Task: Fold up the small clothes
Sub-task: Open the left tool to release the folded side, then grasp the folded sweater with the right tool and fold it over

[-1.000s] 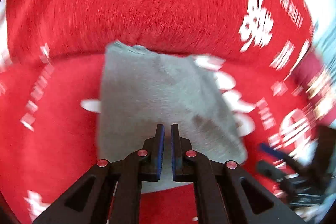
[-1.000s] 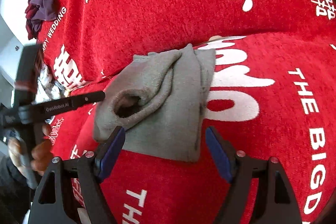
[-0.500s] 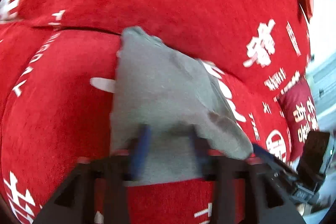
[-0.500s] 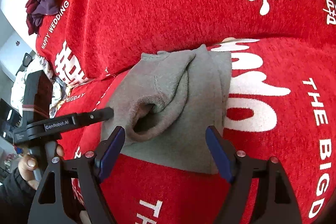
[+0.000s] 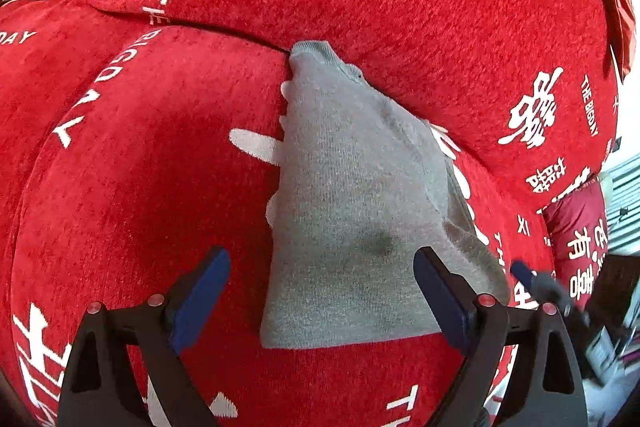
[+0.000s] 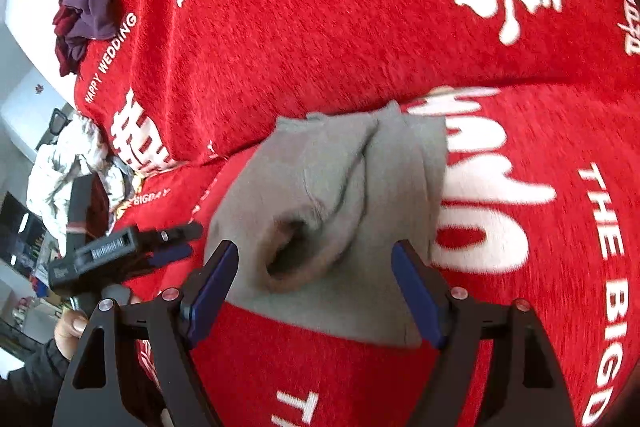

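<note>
A small grey knit garment (image 5: 352, 211) lies folded on the red sofa seat, its far end tucked at the seat-back crease. In the right wrist view the grey garment (image 6: 340, 195) shows a rolled sleeve opening facing me. My left gripper (image 5: 320, 291) is open and empty, its fingers either side of the garment's near edge. My right gripper (image 6: 316, 287) is open and empty just in front of the sleeve opening. The left gripper (image 6: 120, 251) also shows at the left of the right wrist view; the right gripper's tip (image 5: 536, 283) shows in the left wrist view.
The red sofa cover (image 5: 160, 187) has white lettering. A purple and maroon clothes heap (image 6: 84, 19) sits on the sofa's top at far left. A white crumpled pile (image 6: 68, 167) lies beyond the sofa's left end. A red cushion (image 5: 576, 239) stands at right.
My left gripper has opened from shut and let go of the garment, then swung left. My right gripper stayed open and moved closer to the sleeve opening.
</note>
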